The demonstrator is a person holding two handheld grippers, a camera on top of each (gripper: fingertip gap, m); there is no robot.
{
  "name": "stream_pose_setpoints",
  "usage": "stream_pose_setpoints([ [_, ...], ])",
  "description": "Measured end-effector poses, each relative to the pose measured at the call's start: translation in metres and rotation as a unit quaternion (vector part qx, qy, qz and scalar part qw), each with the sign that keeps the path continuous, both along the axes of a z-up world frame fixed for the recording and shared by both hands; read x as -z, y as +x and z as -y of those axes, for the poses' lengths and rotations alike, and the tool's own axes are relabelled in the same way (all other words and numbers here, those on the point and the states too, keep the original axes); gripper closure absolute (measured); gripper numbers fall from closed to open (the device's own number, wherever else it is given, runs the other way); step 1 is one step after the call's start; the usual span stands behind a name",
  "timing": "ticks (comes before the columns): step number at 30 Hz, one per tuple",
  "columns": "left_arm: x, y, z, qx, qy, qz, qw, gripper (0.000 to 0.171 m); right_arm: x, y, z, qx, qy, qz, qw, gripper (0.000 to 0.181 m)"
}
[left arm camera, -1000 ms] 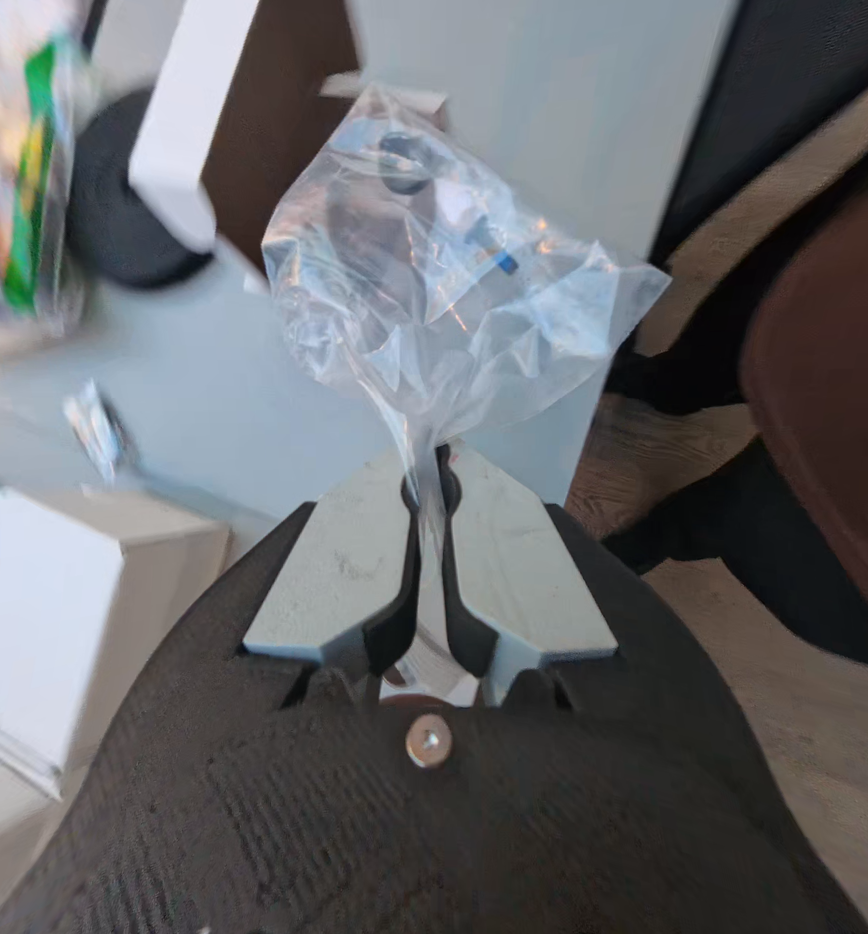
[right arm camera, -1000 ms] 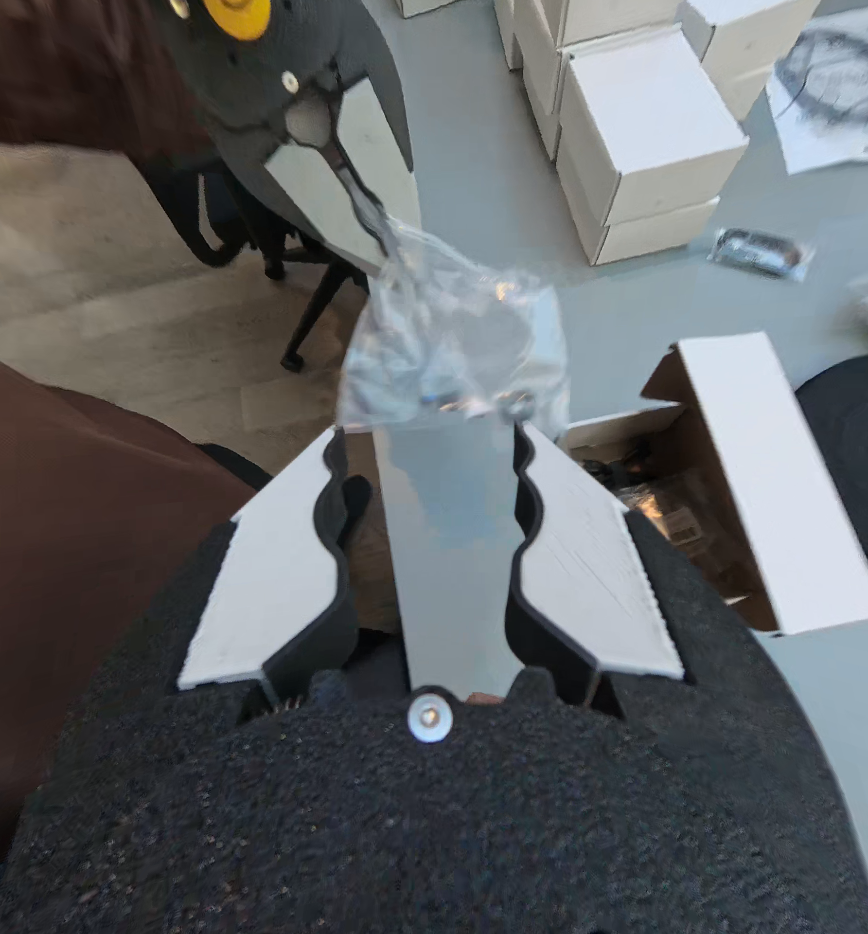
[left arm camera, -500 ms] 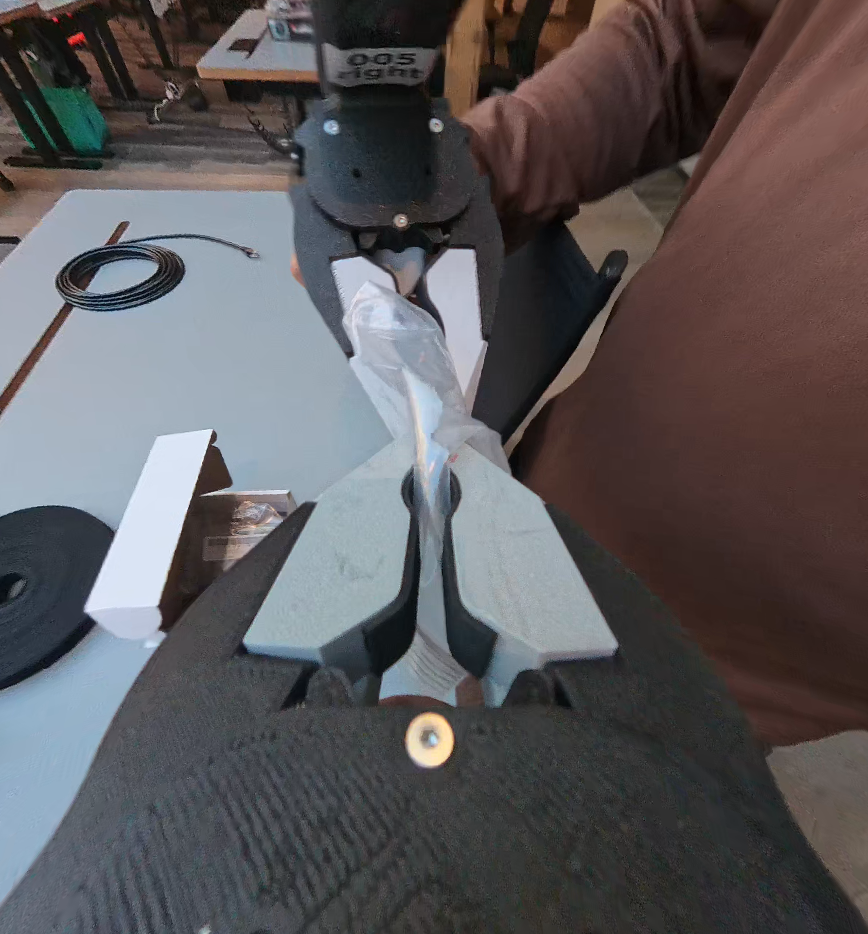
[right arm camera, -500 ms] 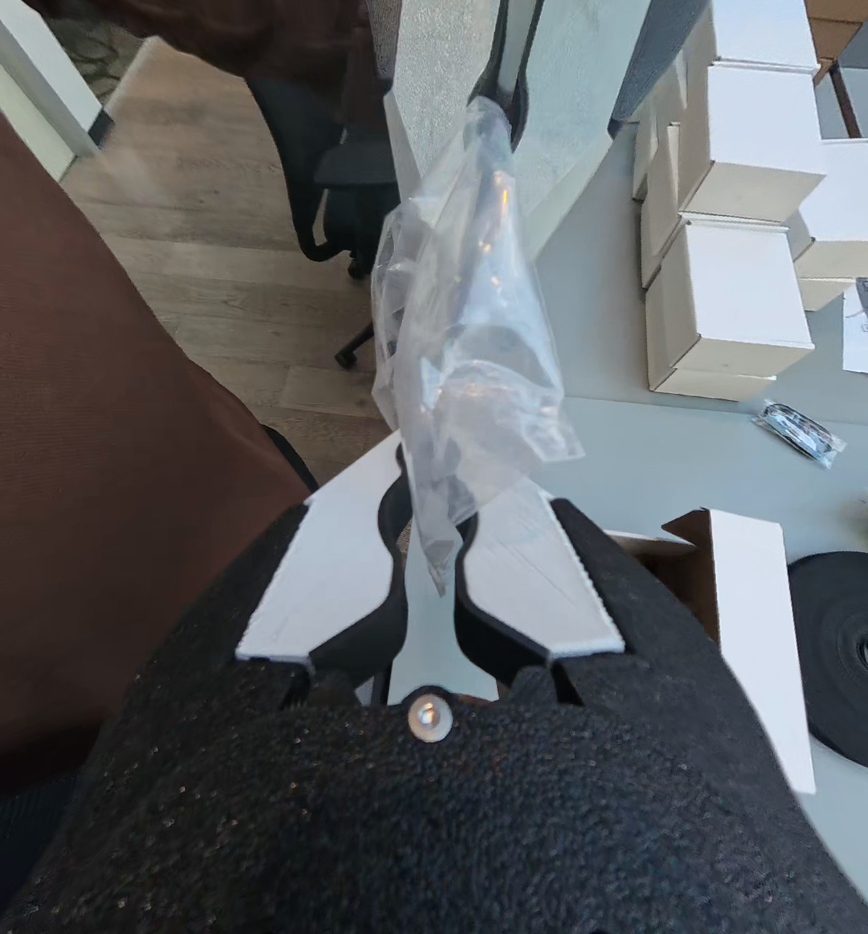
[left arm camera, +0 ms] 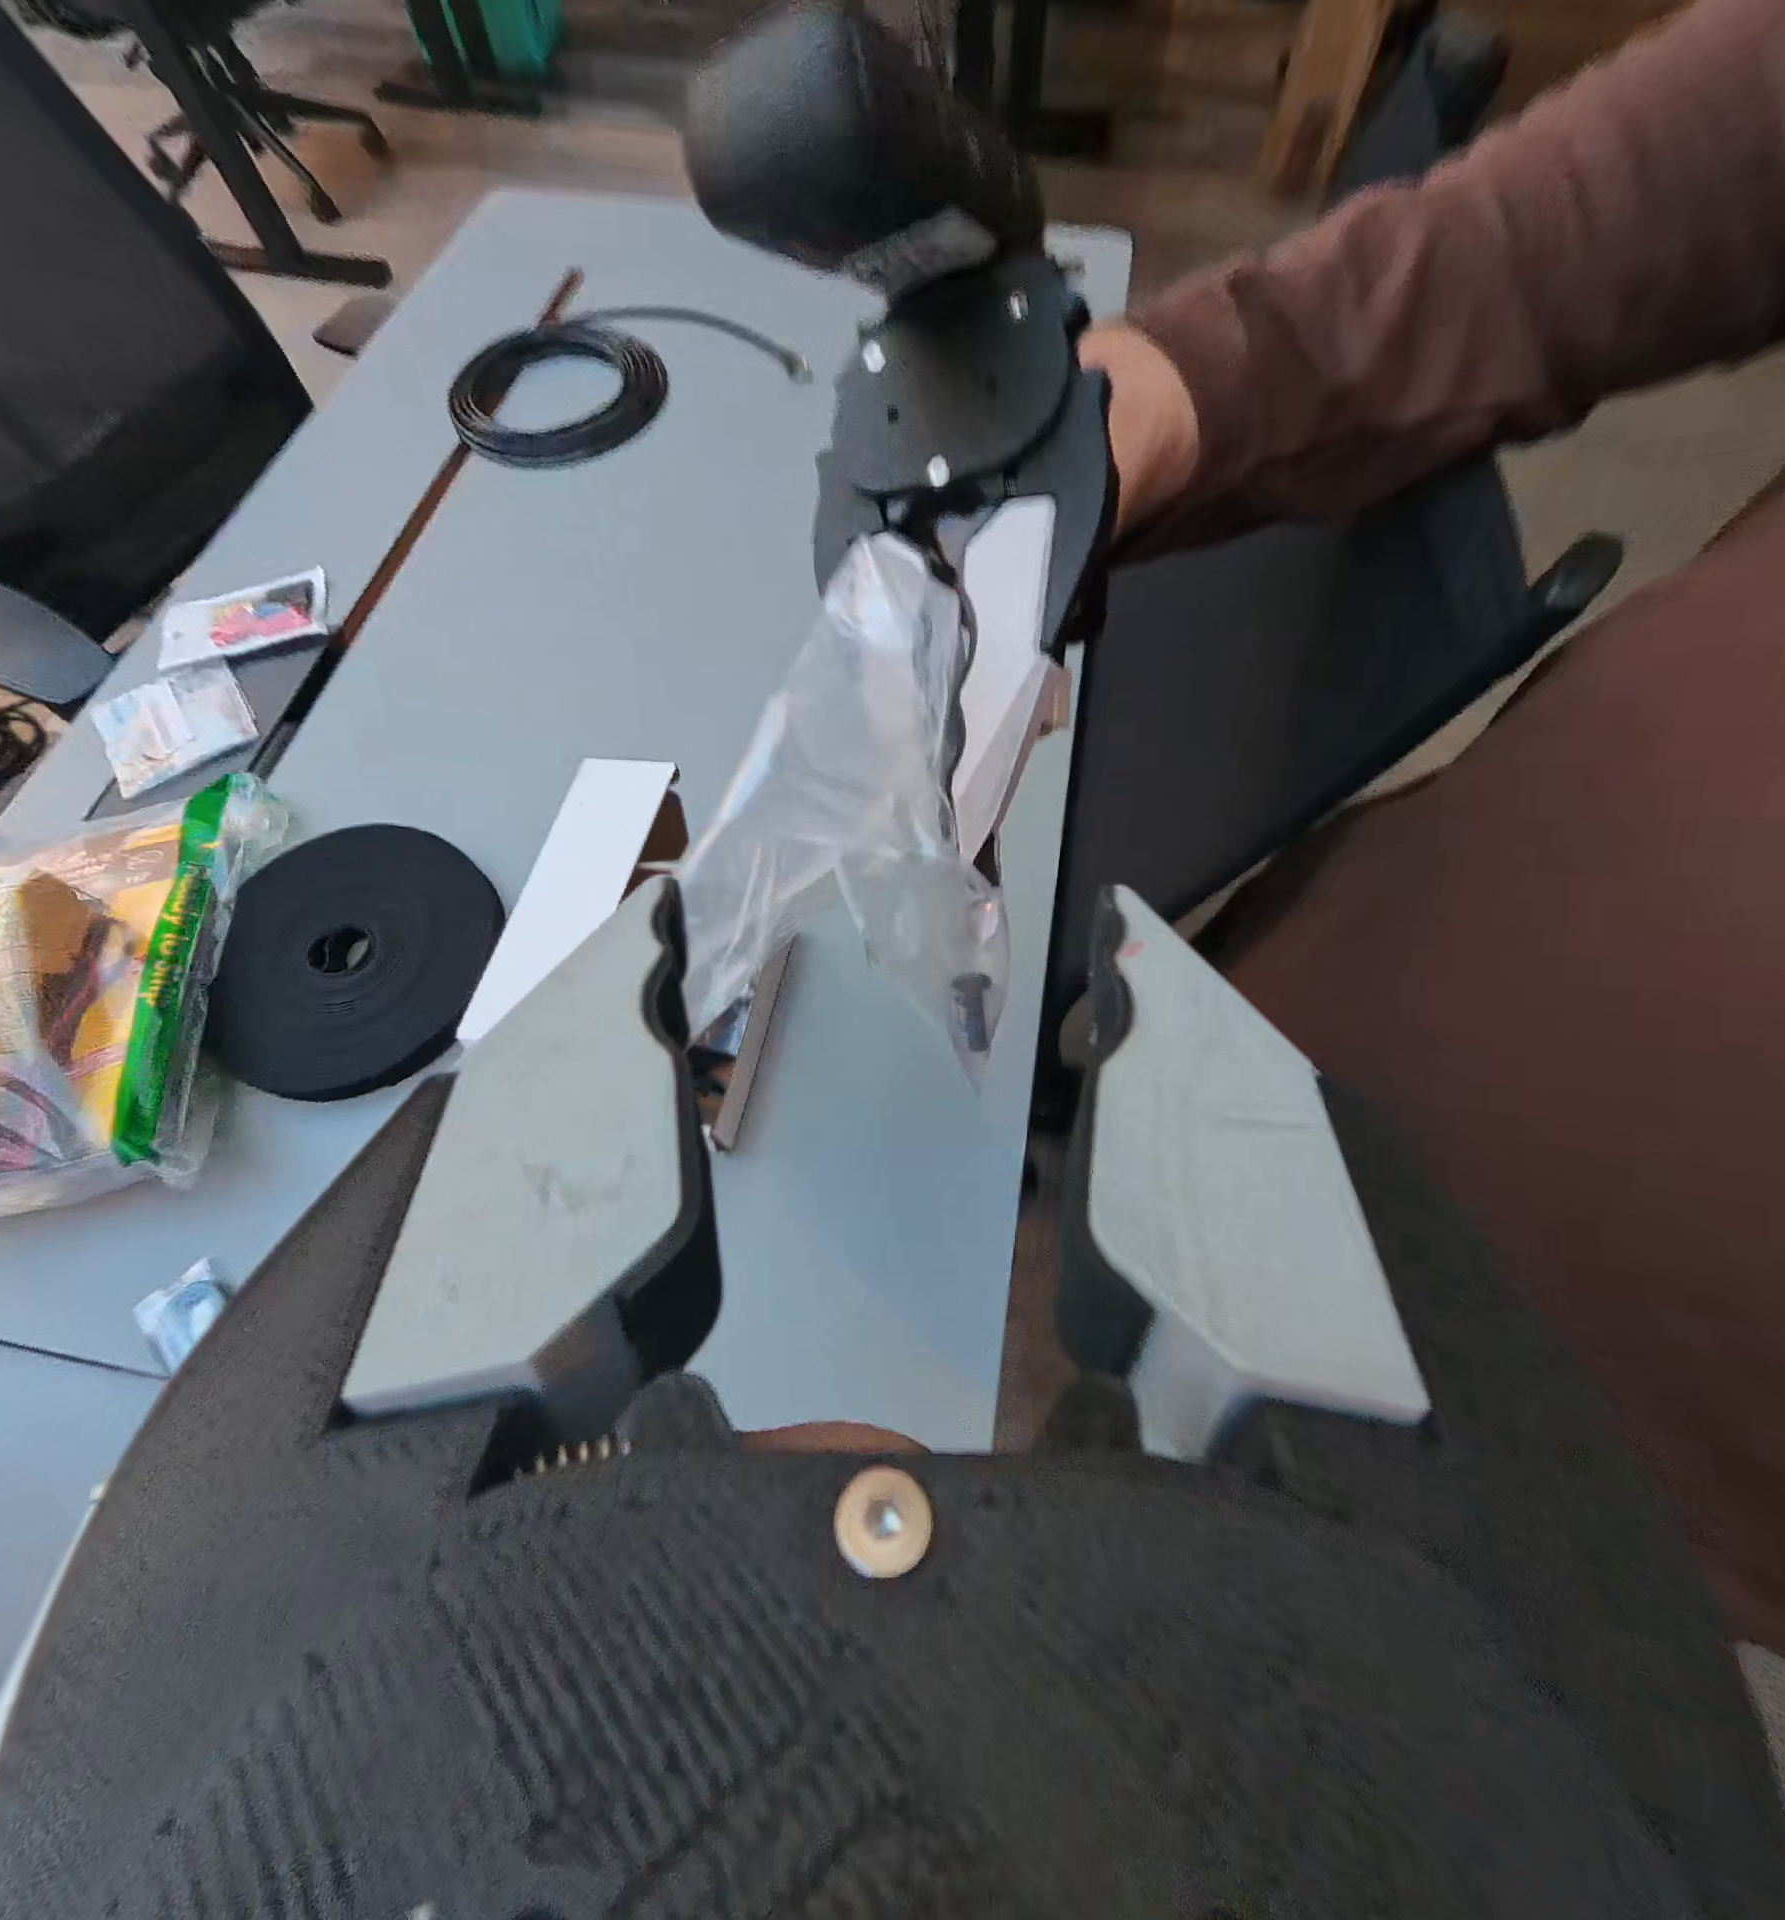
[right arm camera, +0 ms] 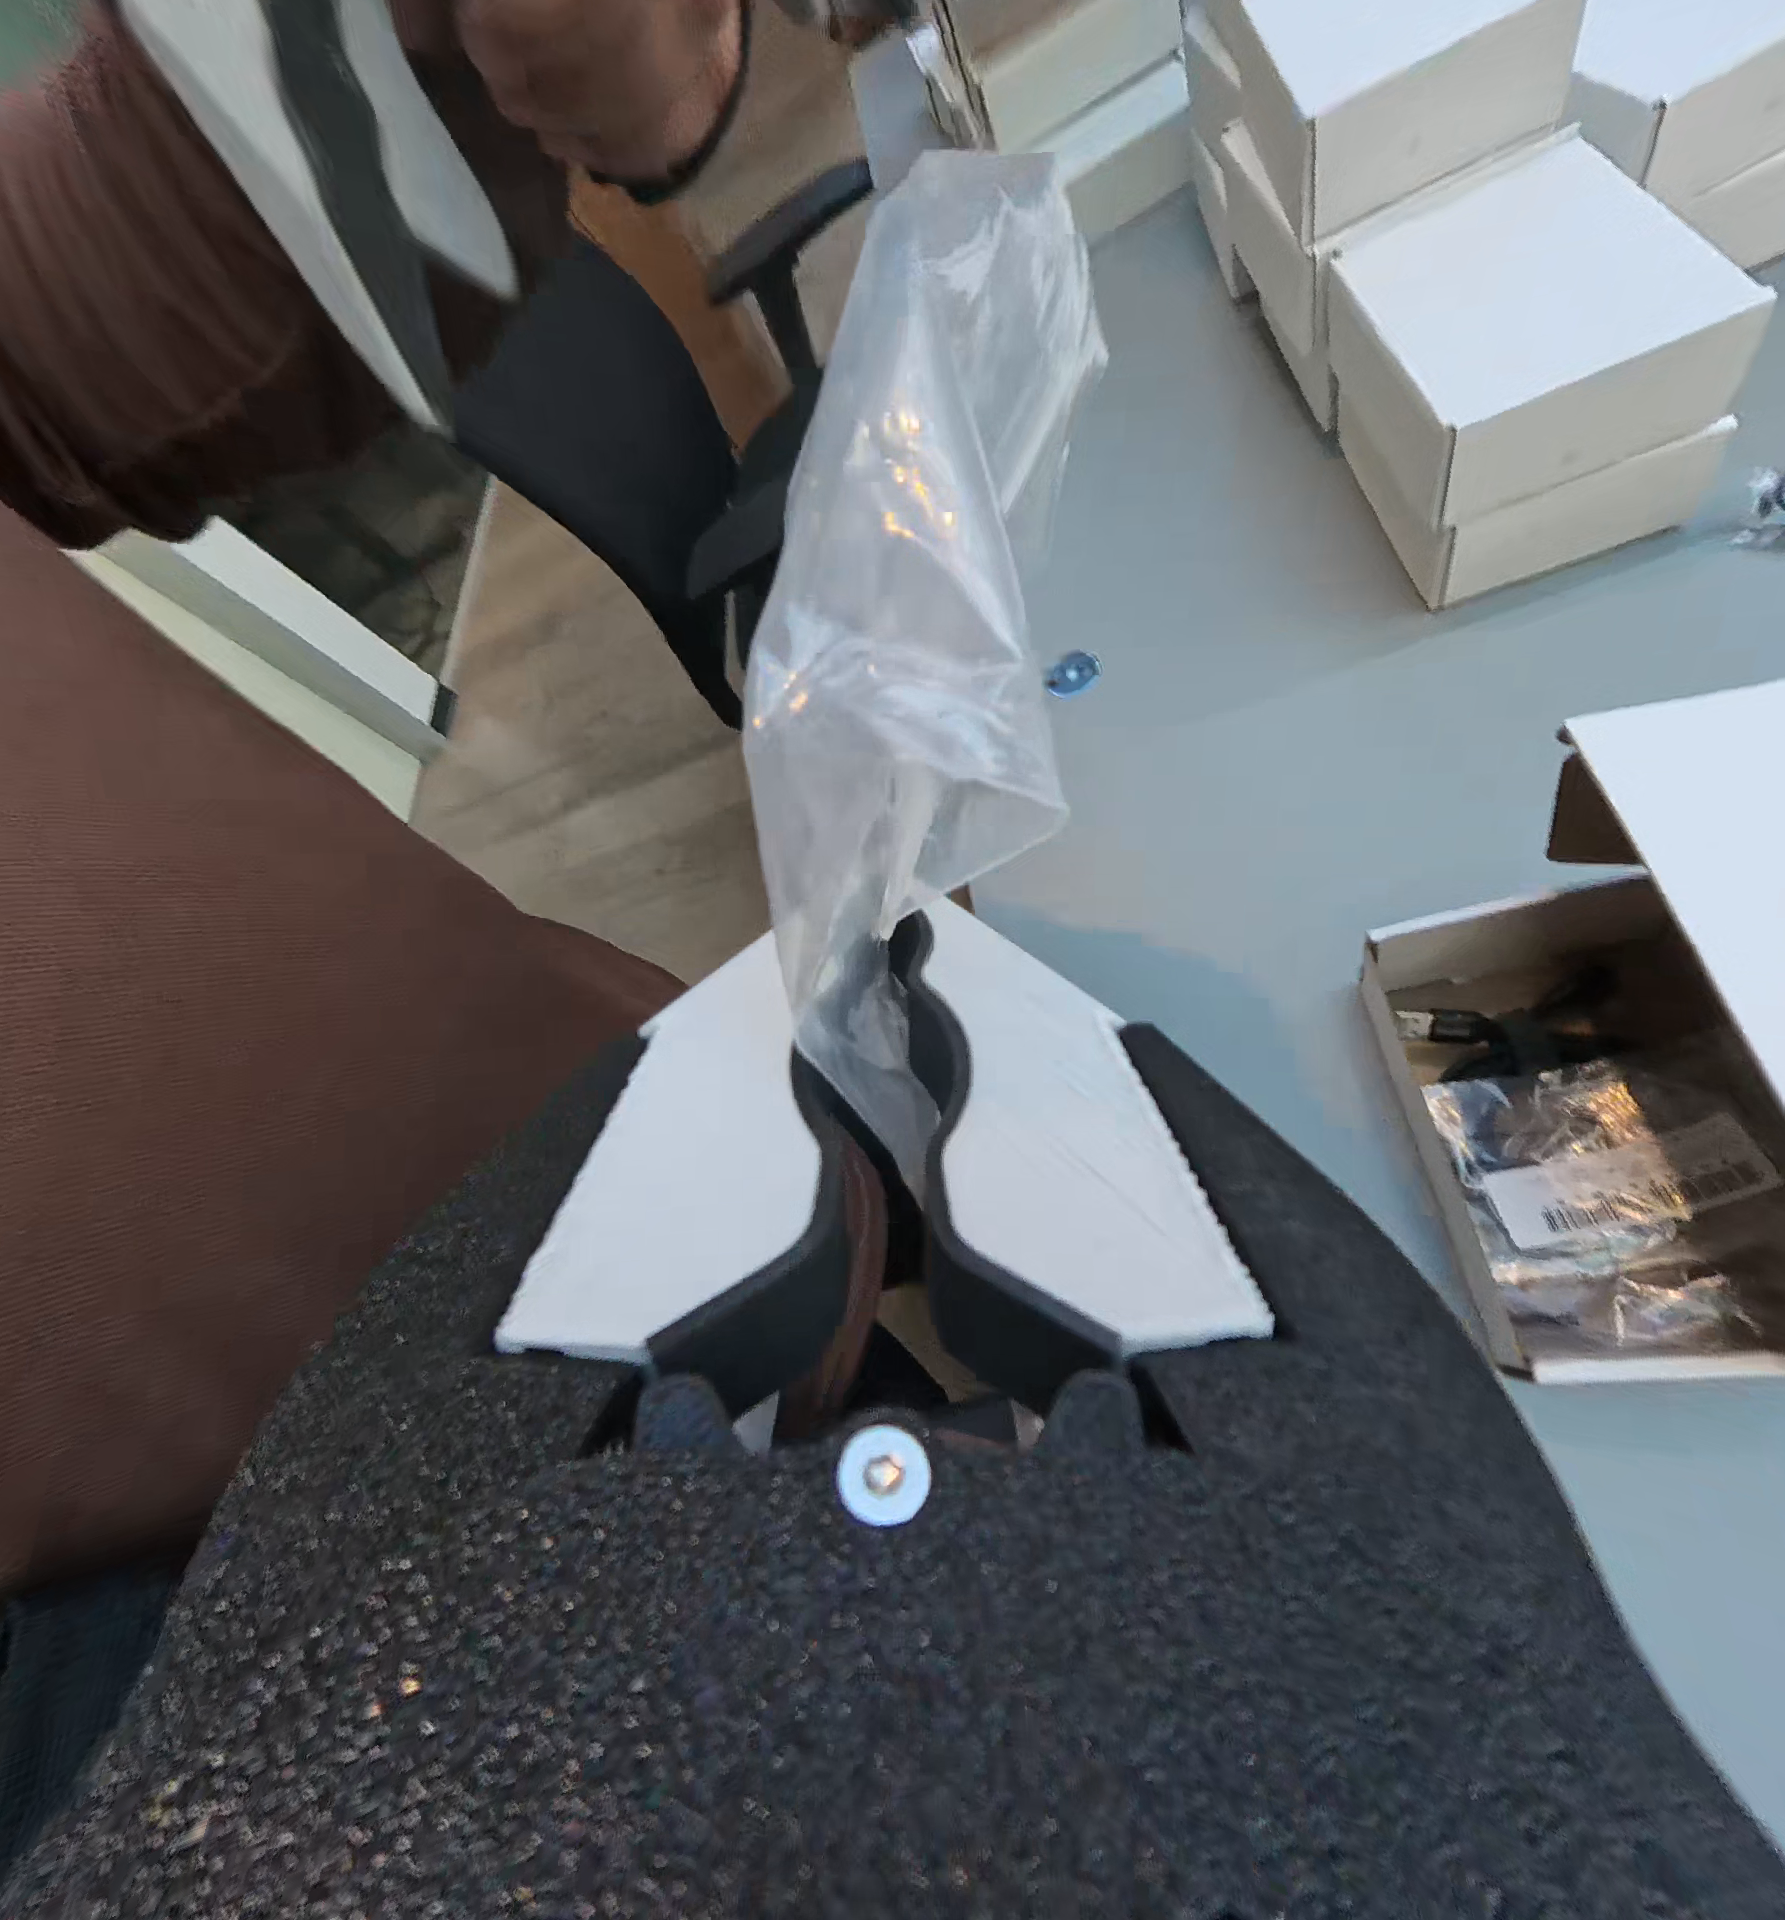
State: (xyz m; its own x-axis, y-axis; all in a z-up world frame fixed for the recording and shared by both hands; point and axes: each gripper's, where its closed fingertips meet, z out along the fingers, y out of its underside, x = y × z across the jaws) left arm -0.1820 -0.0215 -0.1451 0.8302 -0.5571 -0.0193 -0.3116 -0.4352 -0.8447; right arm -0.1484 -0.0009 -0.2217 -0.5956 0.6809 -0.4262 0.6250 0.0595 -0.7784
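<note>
Left gripper (left arm camera: 888,925): jaws spread wide, holding nothing. Right gripper (right arm camera: 903,935): clamped on the clear plastic bag (right arm camera: 919,582), which hangs over the grey table (left arm camera: 576,582). Beyond: open cardboard box (right arm camera: 1698,1039), black tape roll (left arm camera: 353,987), stacked white boxes (right arm camera: 1522,343), coiled cable (left arm camera: 555,400).

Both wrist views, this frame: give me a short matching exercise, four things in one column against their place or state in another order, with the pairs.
Things:
1. left gripper
2. right gripper
3. black tape roll
4. open white box

States:
A. lies flat on the grey table, beside a green-edged packet
B. jaws spread wide, holding nothing
C. flap up, bagged items inside
D. shut on the clear plastic bag, which stands up from its fingertips

Pairs: 1-B, 2-D, 3-A, 4-C
</note>
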Motion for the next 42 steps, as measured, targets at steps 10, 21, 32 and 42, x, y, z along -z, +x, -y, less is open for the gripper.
stream_pose_setpoints([
  [10, 0.095, 0.037, -0.005, 0.082, -0.115, -0.052, 0.989, 0.151, 0.001, 0.020, 0.022, -0.074, 0.009, -0.004, 0.997, 0.181],
  [21, 0.194, -0.040, -0.063, -0.112, -0.081, -0.221, 0.965, 0.170, 0.052, 0.038, -0.062, 0.087, 0.090, 0.098, 0.987, 0.166],
  [32, 0.315, -0.088, -0.122, -0.093, -0.208, -0.433, 0.872, 0.149, 0.027, 0.109, -0.168, 0.295, 0.115, 0.086, 0.945, 0.163],
  [42, 0.258, -0.073, -0.097, -0.190, -0.205, -0.243, 0.929, 0.071, 0.034, 0.186, -0.252, 0.510, 0.125, 0.093, 0.846, 0.146],
])
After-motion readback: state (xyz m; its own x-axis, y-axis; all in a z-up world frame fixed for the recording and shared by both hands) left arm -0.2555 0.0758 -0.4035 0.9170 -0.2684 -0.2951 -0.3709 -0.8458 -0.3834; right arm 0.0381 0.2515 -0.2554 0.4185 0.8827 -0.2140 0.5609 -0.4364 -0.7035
